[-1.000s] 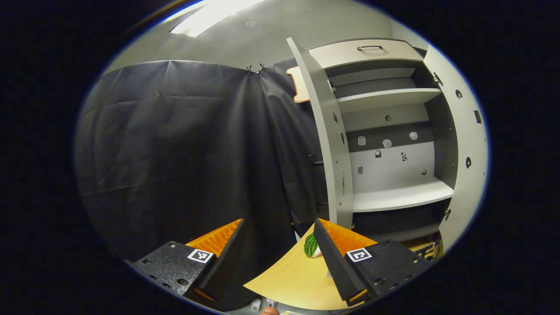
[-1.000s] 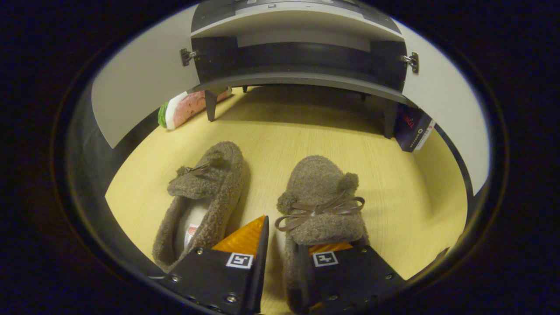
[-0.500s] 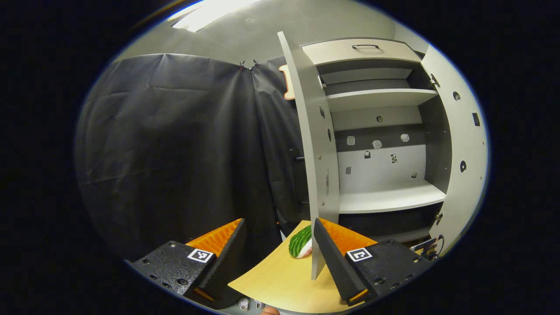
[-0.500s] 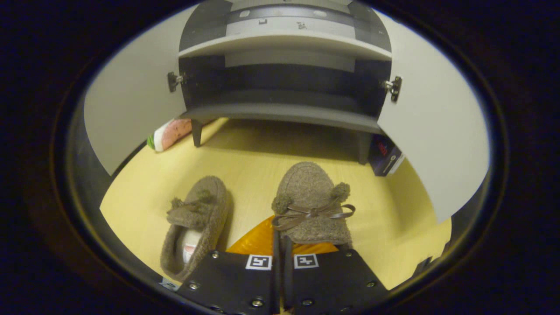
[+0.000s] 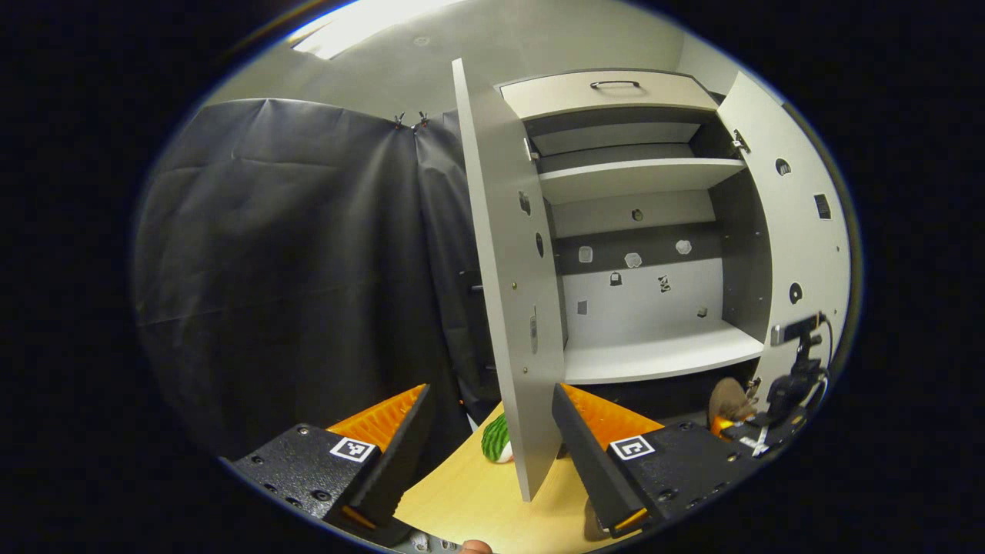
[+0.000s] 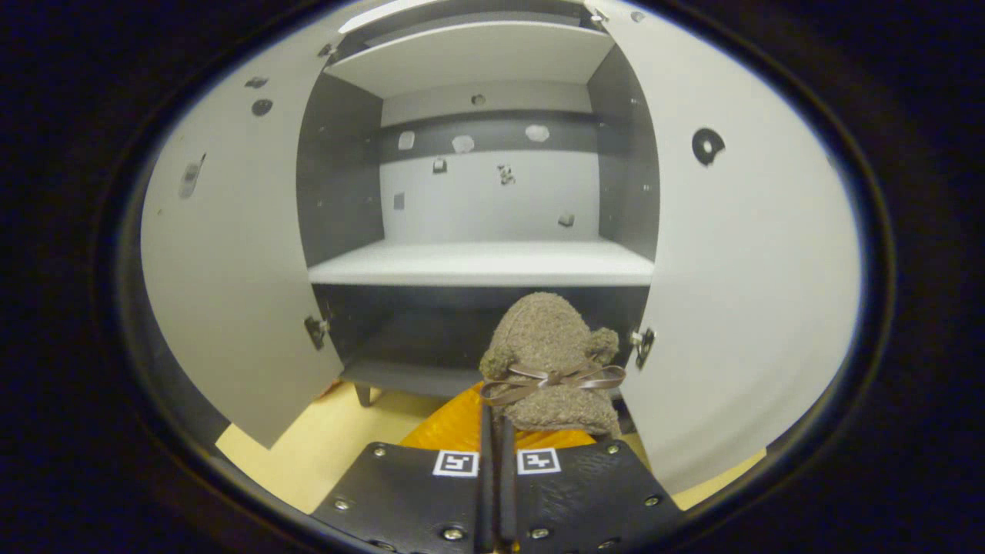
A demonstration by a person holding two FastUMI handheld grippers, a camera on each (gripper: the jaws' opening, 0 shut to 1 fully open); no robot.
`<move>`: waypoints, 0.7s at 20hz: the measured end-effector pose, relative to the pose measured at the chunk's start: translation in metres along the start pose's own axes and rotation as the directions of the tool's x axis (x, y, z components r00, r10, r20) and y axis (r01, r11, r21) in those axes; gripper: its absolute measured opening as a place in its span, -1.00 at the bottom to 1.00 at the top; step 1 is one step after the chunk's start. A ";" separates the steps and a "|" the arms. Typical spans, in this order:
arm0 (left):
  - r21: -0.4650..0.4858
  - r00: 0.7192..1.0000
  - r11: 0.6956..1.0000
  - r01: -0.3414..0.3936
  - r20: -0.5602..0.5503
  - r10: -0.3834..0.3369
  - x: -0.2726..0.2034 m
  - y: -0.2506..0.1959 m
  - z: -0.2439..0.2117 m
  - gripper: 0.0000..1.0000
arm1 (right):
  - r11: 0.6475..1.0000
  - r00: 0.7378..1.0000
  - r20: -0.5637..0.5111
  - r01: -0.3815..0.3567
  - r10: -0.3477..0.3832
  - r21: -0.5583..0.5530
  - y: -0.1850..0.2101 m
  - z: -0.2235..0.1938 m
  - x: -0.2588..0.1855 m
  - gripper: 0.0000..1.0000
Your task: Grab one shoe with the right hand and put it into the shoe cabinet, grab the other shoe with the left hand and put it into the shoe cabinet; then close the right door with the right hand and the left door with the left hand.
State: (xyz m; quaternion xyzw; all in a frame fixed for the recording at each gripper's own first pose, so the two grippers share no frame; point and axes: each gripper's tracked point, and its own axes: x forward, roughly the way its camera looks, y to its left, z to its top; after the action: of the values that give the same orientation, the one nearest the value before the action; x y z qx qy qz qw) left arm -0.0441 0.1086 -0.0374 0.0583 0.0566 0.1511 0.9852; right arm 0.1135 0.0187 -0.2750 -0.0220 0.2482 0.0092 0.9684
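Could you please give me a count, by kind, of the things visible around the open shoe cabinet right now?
Shoe cabinet: 1
Open cabinet doors: 2, left door, right door
Brown fuzzy shoe, pinched in the right gripper: 1
Watermelon-patterned item on the floor: 1
Total: 5

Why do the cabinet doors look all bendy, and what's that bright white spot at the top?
Left gripper view: the fisheye lens bows the left door; the bright patch is ceiling-light glare. Right gripper view: both doors curve outward, dimmer light, and the shoe in the right claw looks sharp.
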 end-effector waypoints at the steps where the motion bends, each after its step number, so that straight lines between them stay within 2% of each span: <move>1: -0.007 1.000 1.000 0.004 0.005 -0.004 0.001 -0.001 0.002 0.91 | 1.000 1.000 0.031 0.001 -0.001 0.002 -0.001 0.021 0.004 -0.91; 2: -0.013 1.000 1.000 0.007 0.009 -0.007 0.001 -0.002 0.002 0.89 | 1.000 0.998 0.061 0.001 0.000 -0.004 -0.002 0.044 0.013 -1.00; 3: -0.019 1.000 1.000 0.009 0.009 -0.008 0.002 -0.002 0.002 0.89 | 1.000 0.997 0.082 0.004 -0.003 -0.017 -0.002 0.065 0.025 -0.91; 6: -0.039 1.000 0.999 0.005 0.014 -0.005 0.004 0.001 0.001 0.92 | 0.998 0.990 0.138 0.023 -0.016 -0.051 -0.007 0.126 0.061 -0.91; 9: -0.054 1.000 0.998 -0.014 0.006 0.015 0.007 0.009 -0.005 0.90 | 0.999 0.979 0.199 0.050 -0.045 -0.017 -0.015 0.181 0.100 -0.92; 10: -0.056 1.000 0.998 -0.025 -0.004 0.025 0.007 0.013 -0.010 0.90 | 0.998 0.978 0.201 0.061 -0.058 -0.010 -0.018 0.192 0.114 -0.84; 11: -0.060 0.999 0.997 -0.040 -0.012 0.039 0.007 0.017 -0.013 0.90 | 0.997 0.978 0.198 0.070 -0.068 -0.007 -0.020 0.199 0.129 -0.92; 14: -0.071 0.996 0.994 -0.086 -0.037 0.083 0.008 0.030 -0.021 0.89 | 0.995 0.985 0.146 0.095 -0.092 -0.012 -0.026 0.201 0.169 -0.92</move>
State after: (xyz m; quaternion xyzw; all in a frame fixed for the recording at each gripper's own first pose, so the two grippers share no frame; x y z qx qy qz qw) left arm -0.0483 0.1413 -0.0550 0.0223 0.0650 0.1956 0.9783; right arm 0.3589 0.0029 -0.1792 -0.0420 0.1756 -0.0322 0.9830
